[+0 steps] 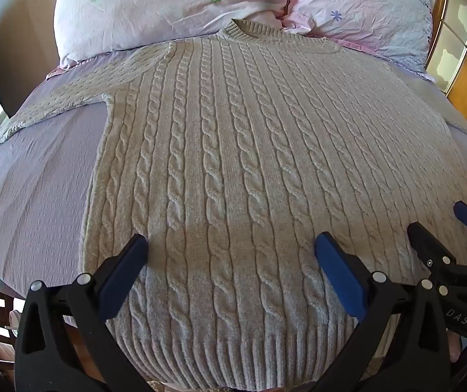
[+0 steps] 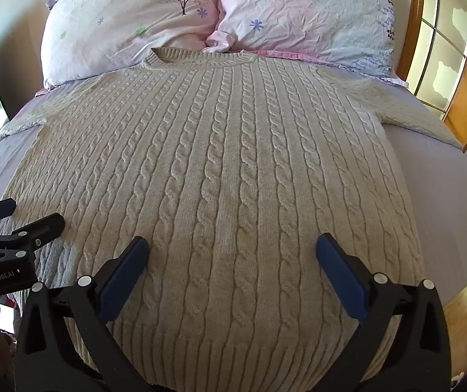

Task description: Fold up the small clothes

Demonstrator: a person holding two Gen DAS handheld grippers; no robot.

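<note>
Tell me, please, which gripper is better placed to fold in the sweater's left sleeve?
Left, probably. The left gripper hangs open over the cream cable-knit sweater, nearer the left sleeve; the right gripper sits further right.

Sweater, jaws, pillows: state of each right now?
sweater: spread flat, front up, unfolded, sleeves out to both sides
left gripper: jaws open, over the hem, holding nothing
right gripper: jaws open, over the hem, holding nothing
pillows: two, side by side beyond the collar

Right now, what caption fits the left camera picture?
Open left hand-held gripper above a cream sweater spread flat on the bed.
</note>
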